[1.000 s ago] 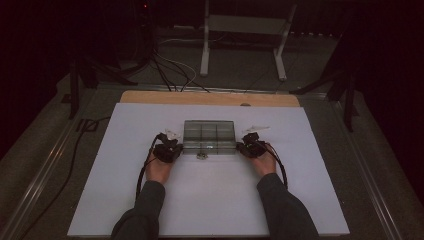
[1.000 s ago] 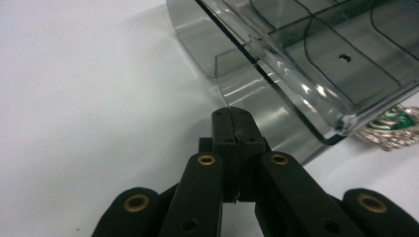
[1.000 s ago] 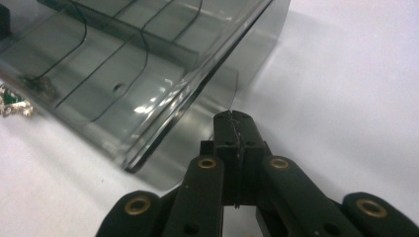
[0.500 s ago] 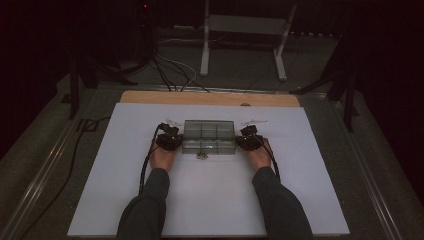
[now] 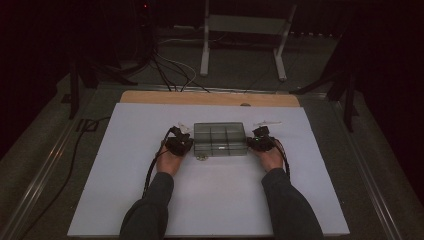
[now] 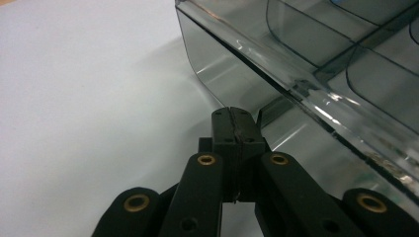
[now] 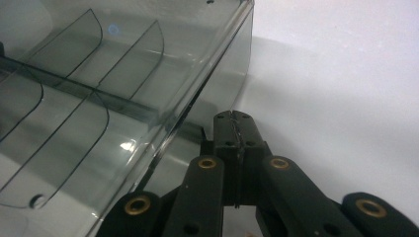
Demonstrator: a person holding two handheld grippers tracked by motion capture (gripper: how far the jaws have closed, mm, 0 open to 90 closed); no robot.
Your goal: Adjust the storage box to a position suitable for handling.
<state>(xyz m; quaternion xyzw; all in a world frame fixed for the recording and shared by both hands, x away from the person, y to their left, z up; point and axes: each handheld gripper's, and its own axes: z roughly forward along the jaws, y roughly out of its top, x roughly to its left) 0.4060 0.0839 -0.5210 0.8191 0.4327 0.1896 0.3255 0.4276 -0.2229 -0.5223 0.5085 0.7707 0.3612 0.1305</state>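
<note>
A clear grey plastic box point(image 5: 220, 138) with inner compartments lies on the white board point(image 5: 125, 200). My left gripper point(image 5: 186, 142) rests against the box's left end, and my right gripper point(image 5: 251, 140) against its right end. In the left gripper view the two black jaws point(image 6: 232, 114) meet with nothing between them, right beside the box wall point(image 6: 232, 74). The right gripper view has its jaws point(image 7: 232, 118) pressed together too, next to the box's corner point(image 7: 217, 94). The dividers point(image 7: 94, 98) show through the lid; I see nothing inside the compartments.
A small round piece point(image 5: 201, 158) lies by the box's front left corner. A pale thin object point(image 5: 267, 123) lies behind the right gripper. A wooden strip point(image 5: 210, 98) borders the board's far edge. Cables point(image 5: 165, 67) and a stand's legs point(image 5: 240, 45) are on the floor beyond.
Both hands have moved forward along the box's two ends, from its front corners to beside its middle. The box has kept its place.
</note>
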